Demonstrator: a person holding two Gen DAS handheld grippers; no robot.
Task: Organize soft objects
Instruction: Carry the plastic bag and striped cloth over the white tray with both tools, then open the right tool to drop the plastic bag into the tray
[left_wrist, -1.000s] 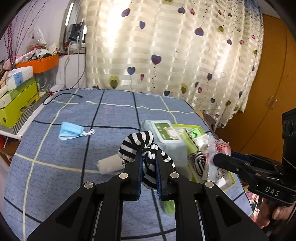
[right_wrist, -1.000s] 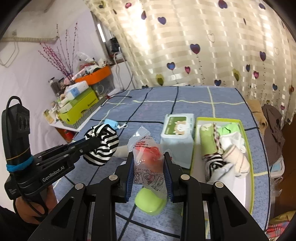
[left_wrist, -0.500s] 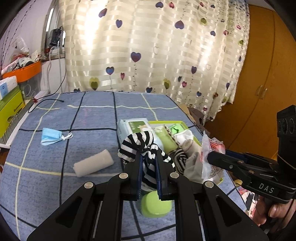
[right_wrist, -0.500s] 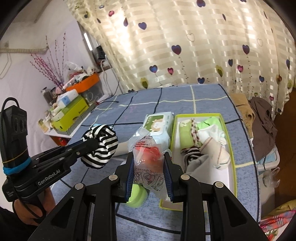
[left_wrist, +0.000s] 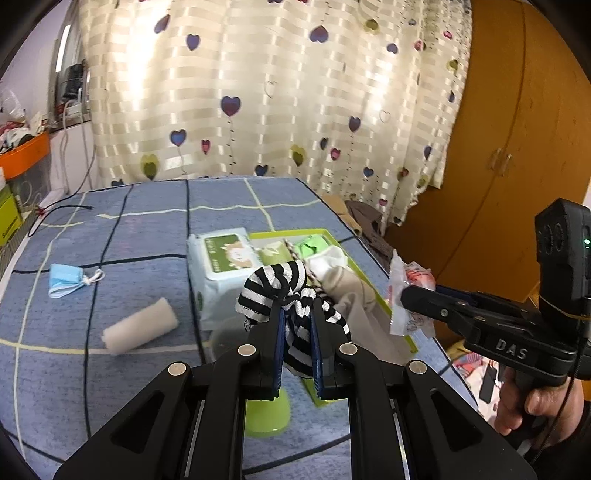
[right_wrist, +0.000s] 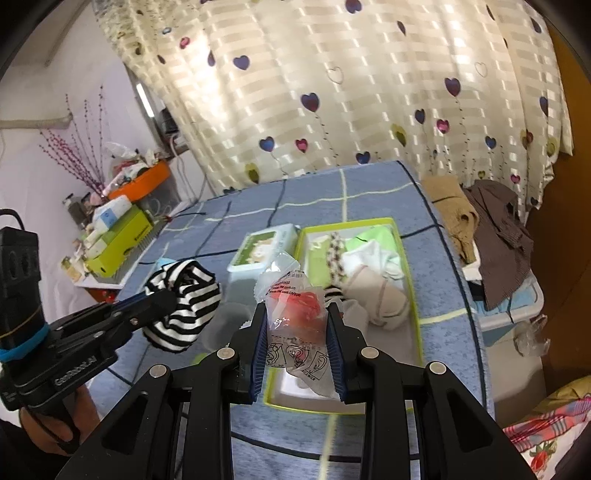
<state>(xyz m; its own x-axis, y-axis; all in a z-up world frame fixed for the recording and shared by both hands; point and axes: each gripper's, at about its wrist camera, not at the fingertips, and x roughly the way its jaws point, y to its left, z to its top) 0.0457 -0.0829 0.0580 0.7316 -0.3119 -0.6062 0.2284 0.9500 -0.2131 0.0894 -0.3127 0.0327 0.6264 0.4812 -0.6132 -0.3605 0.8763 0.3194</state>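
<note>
Bedspread (left_wrist: 140, 229), blue with a pale and dark grid, serving as the work surface; green tray (right_wrist: 415, 295) lying on it toward the curtain (left_wrist: 258, 92) side, holding rolled socks (right_wrist: 376, 295) and light cloths; pack of wet wipes (left_wrist: 221, 258) touching the tray's left edge. Left gripper (left_wrist: 295, 317) held above the bedspread near the tray, its jaws pinching a black-and-white striped sock (left_wrist: 280, 288) that bulges over the tips. Right gripper (right_wrist: 295, 325) over the tray's near end, jaws clamped on a clear plastic packet (right_wrist: 295, 306) with something red inside. White cloth roll (left_wrist: 140, 326) lying loose on the bedspread left of the wipes; blue face mask (left_wrist: 66, 280) further left, well apart from the tray; lime-green item (left_wrist: 267, 417) on the bedspread beneath the left gripper, partly hidden.
</note>
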